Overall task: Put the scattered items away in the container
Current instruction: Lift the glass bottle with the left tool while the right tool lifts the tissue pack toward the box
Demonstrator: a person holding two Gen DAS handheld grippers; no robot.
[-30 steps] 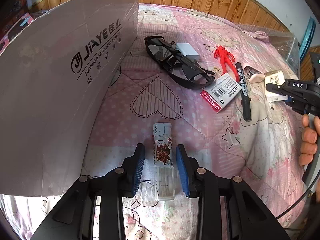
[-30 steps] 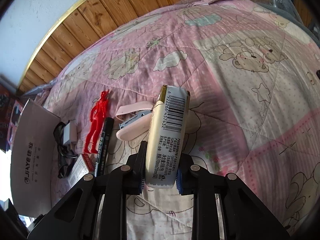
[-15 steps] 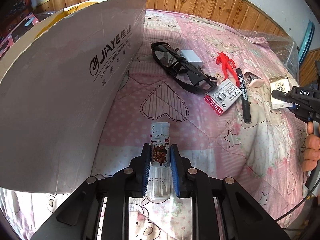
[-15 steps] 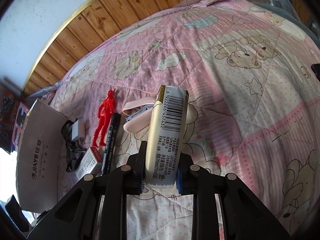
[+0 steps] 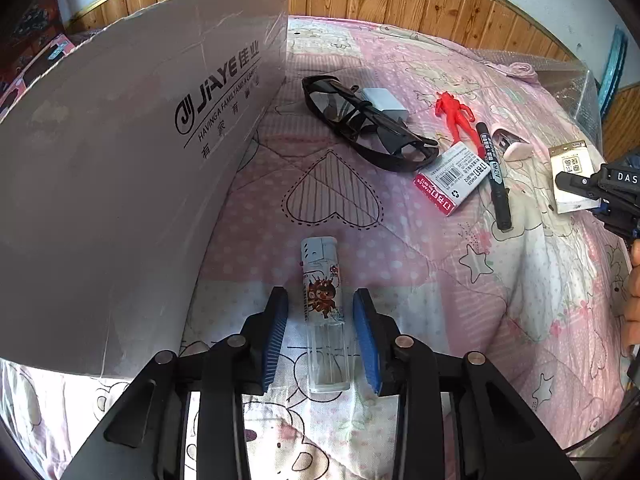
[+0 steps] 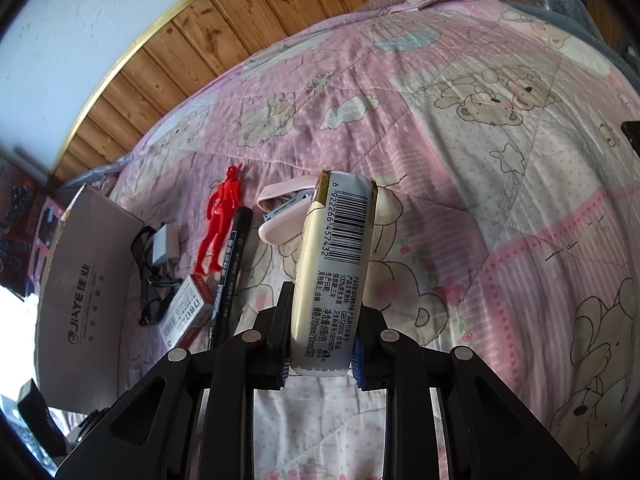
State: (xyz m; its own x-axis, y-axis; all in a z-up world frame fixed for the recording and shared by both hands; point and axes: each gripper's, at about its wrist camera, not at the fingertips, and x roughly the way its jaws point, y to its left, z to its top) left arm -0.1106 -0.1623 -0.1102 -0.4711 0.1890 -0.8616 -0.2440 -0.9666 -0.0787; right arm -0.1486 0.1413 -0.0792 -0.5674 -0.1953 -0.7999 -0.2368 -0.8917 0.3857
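- Two tools: left tool (image 5: pixel 320 332) gapes astride the clear printed plastic lighter (image 5: pixel 323 316), lined up to pinch.
- Right tool (image 6: pixel 320 350) clamps the cream barcoded tissue pack (image 6: pixel 334 272), raised for boxing.

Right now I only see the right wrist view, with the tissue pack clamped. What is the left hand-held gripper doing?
Observer: The left hand-held gripper is open, with a lighter lying on the quilt between its fingers, untouched.
Operator: Where is the box from there?
Observer: The cardboard box wall stands just left of the lighter.
Operator: What's on the tissue pack's far face?
Observer: The tissue pack shows a square label with characters.
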